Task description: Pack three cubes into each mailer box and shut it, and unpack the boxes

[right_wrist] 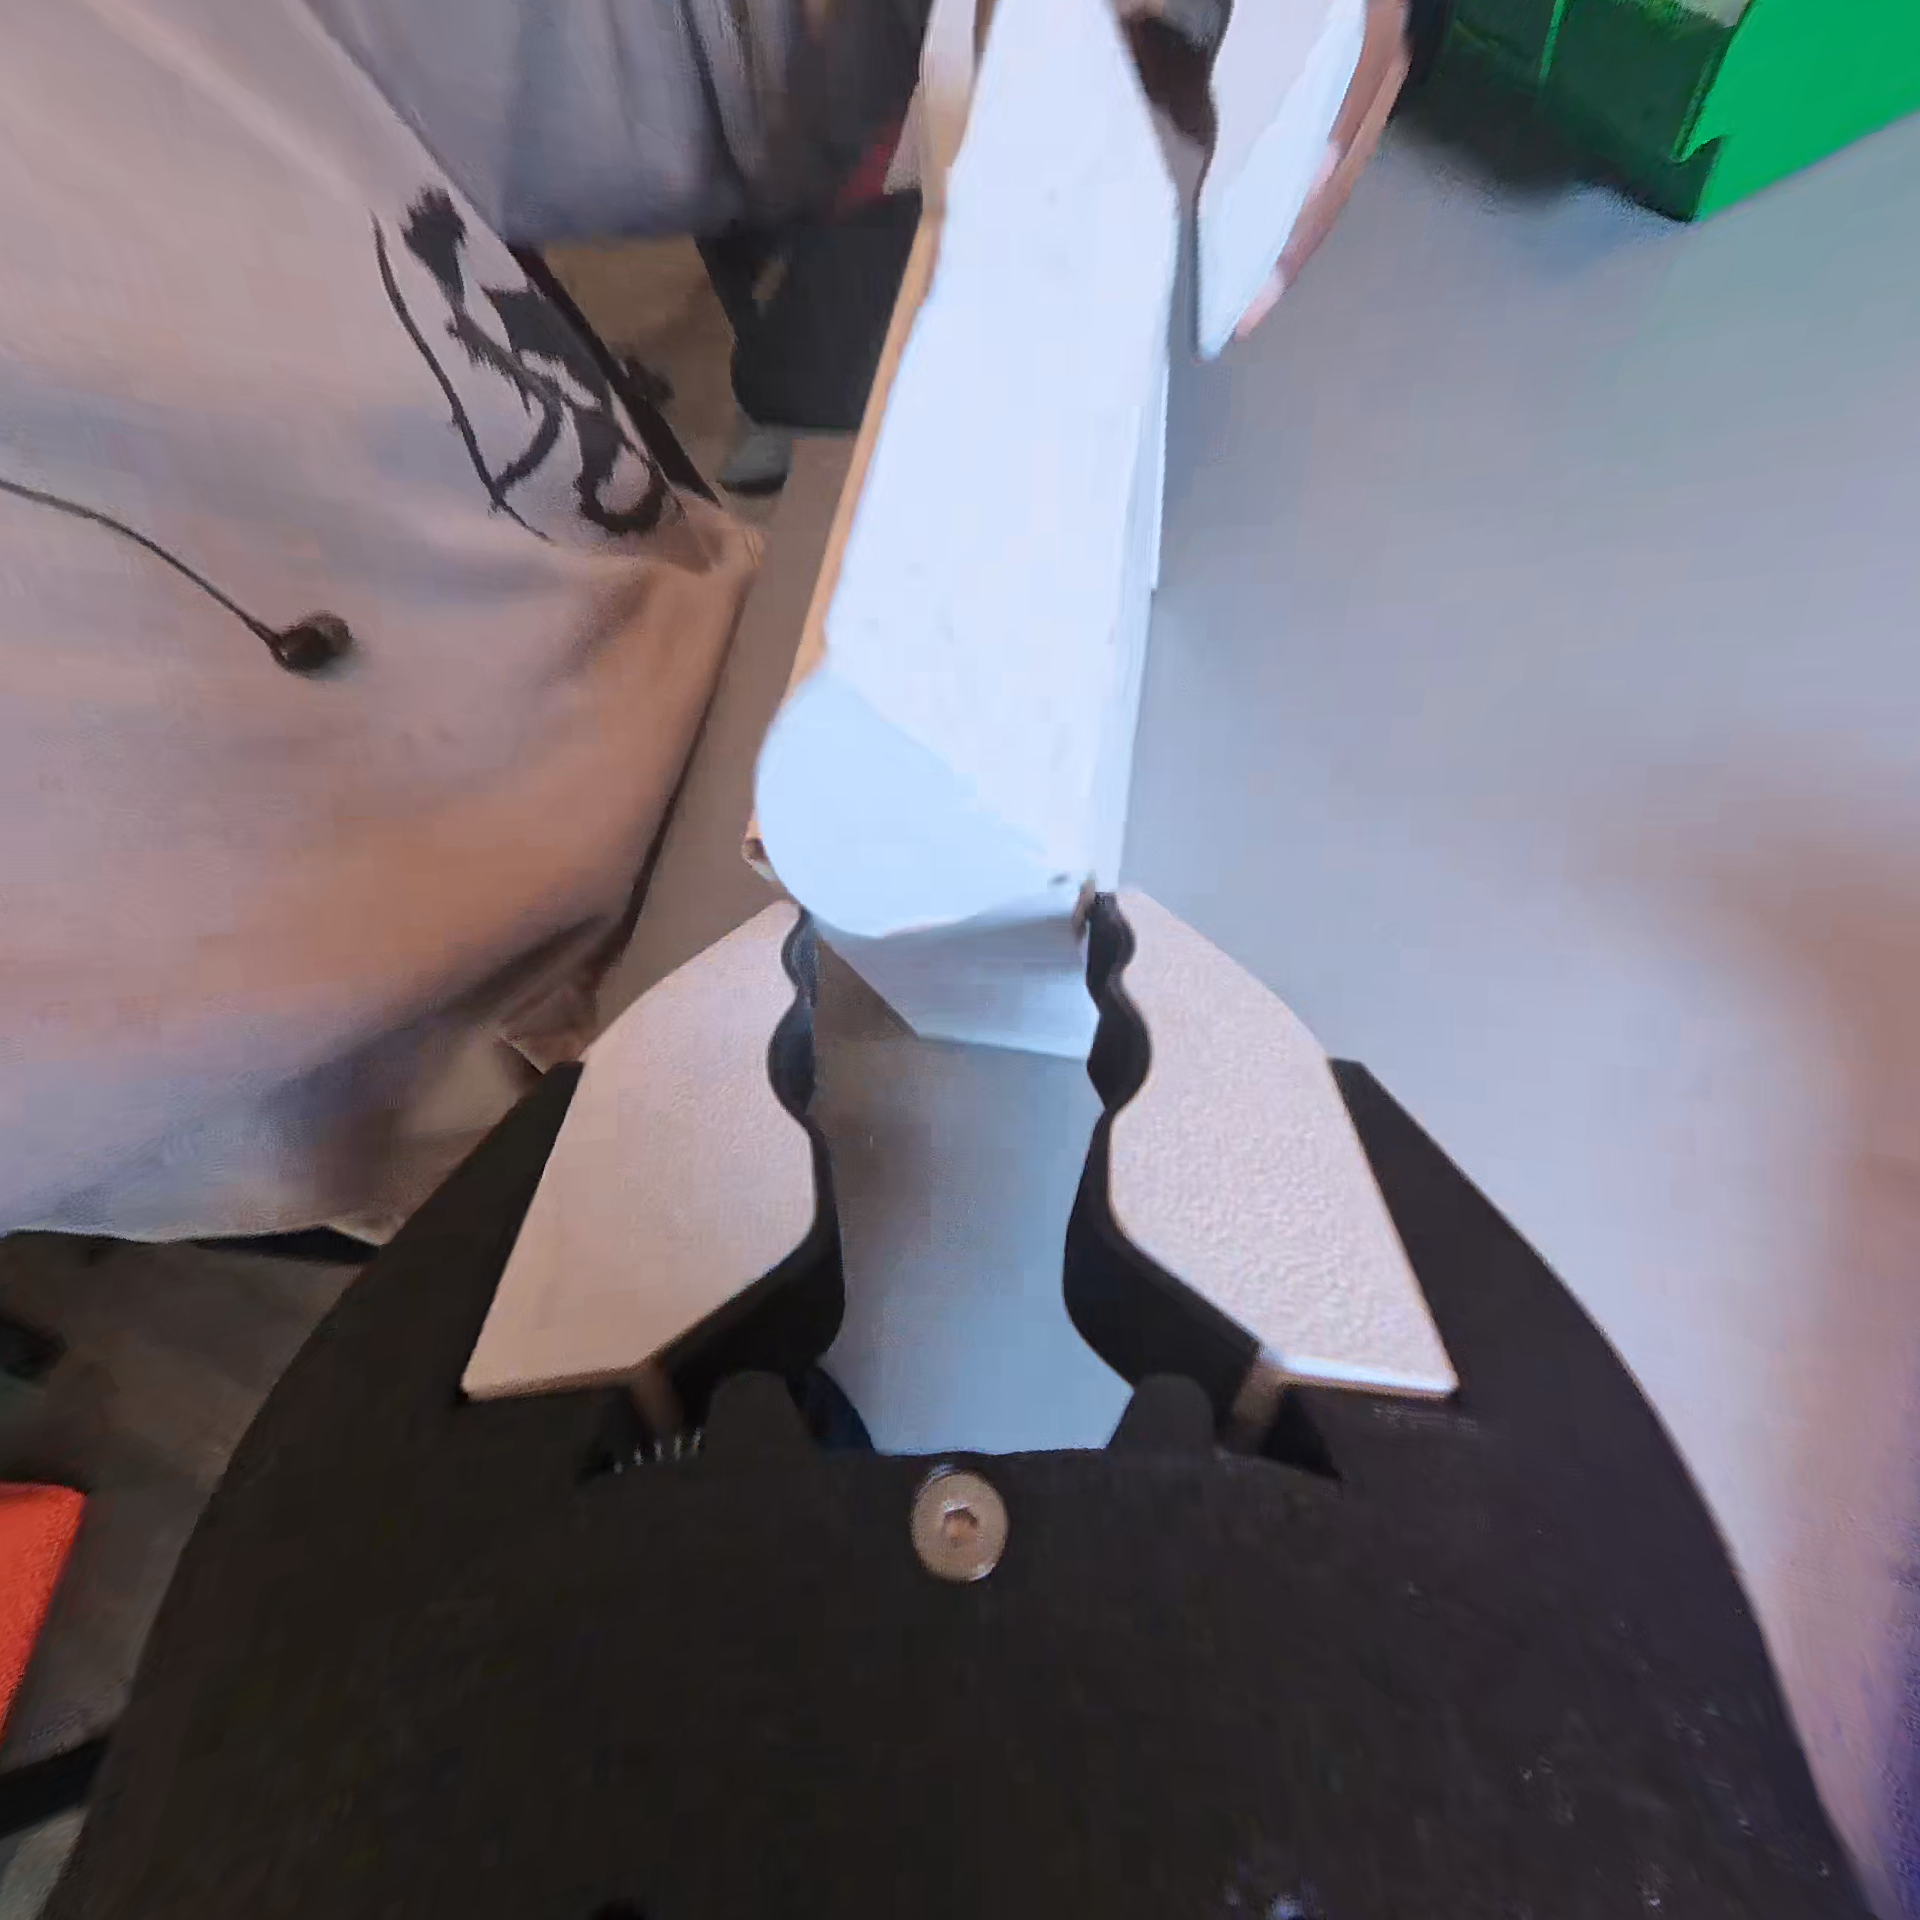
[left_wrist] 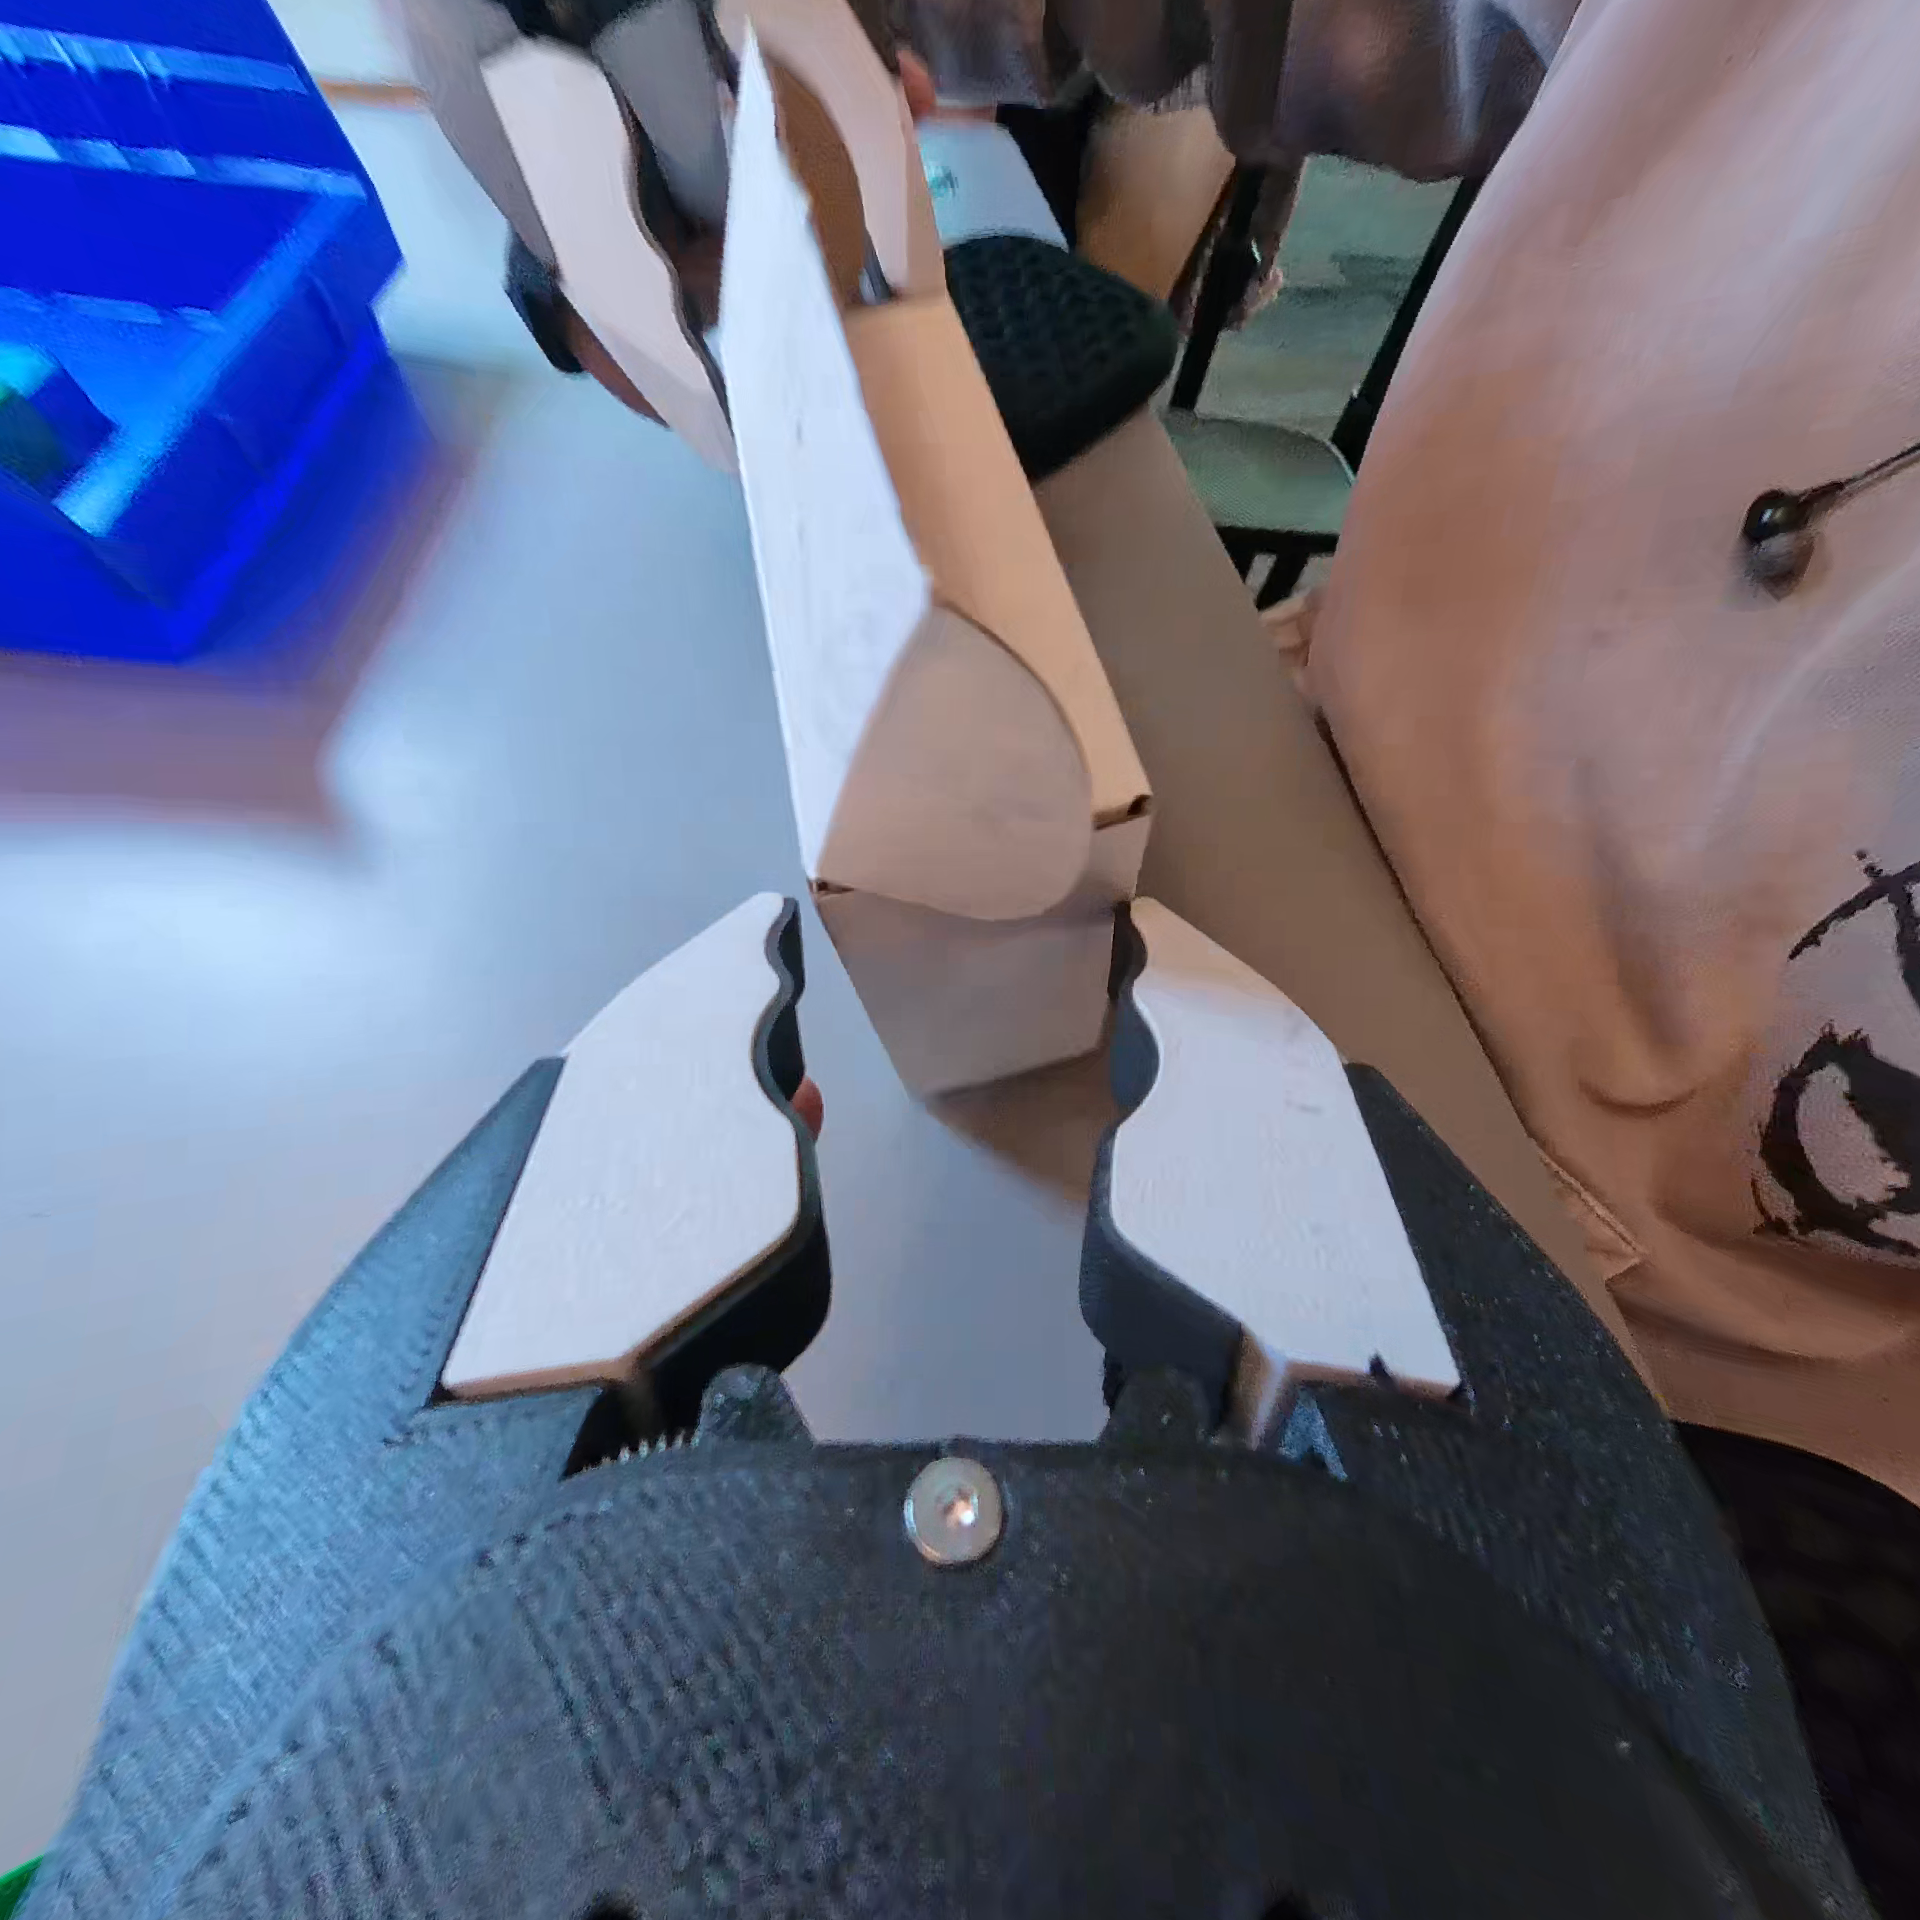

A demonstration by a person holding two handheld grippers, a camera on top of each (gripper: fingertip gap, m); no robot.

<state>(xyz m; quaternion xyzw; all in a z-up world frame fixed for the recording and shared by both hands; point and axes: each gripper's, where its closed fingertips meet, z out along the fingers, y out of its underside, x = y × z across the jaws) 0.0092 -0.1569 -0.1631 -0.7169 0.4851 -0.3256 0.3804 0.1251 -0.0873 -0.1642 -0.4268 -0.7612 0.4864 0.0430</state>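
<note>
A white mailer box (left_wrist: 831, 540) is held up over the table, tilted on its edge, with its lid shut. My left gripper (left_wrist: 961, 920) is shut on the box's near end, one fingertip on each side of it. My right gripper (right_wrist: 945, 925) is shut on the opposite end of the same box (right_wrist: 997, 582). Each gripper also shows at the far end of the box in the other view: the right gripper in the left wrist view (left_wrist: 592, 218), the left gripper in the right wrist view (right_wrist: 1278, 156). No cubes are in view.
A blue bin (left_wrist: 177, 343) stands on the white table (left_wrist: 260, 987) to the left. A green bin (right_wrist: 1704, 94) stands at the far side. A person in a light printed shirt (left_wrist: 1621, 727) is close beside the box. A black chair seat (left_wrist: 1049, 343) is behind. One gripper's finger ends stand about 15 cm off the other's.
</note>
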